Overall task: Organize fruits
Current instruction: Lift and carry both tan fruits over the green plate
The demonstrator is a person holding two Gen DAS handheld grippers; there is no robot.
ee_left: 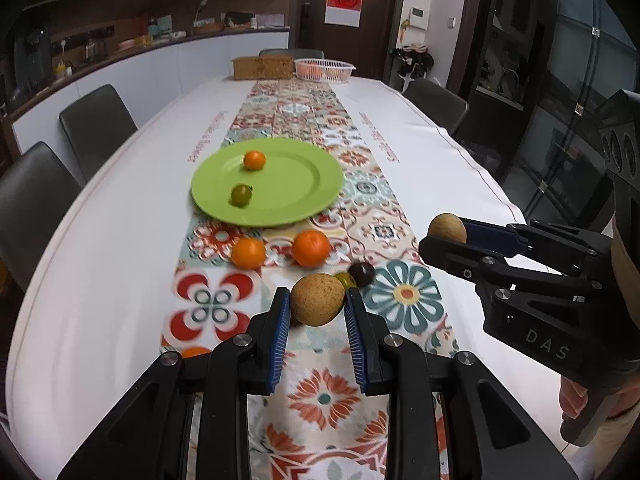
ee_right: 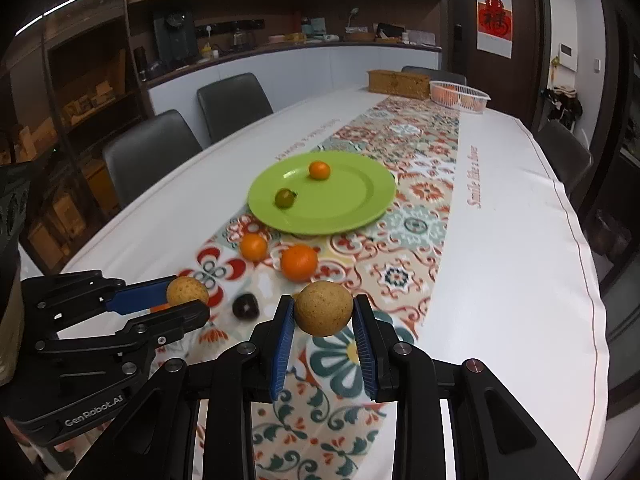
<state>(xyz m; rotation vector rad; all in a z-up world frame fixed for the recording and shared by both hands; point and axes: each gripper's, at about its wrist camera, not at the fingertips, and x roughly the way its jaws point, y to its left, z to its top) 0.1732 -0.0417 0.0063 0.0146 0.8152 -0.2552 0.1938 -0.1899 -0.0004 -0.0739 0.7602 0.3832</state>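
Note:
My left gripper is shut on a tan, rough-skinned round fruit, held above the patterned runner. My right gripper is shut on a second tan round fruit. Each gripper also shows in the other's view, the right gripper at the right and the left gripper at the left. Ahead lies a green plate holding a small orange and a green fruit. Two oranges, a dark fruit and a small yellow-green fruit rest on the runner in front of the plate.
A wicker box and a white basket of oranges stand at the table's far end. Dark chairs line both long sides. White tablecloth flanks the runner. A hand grips the right tool.

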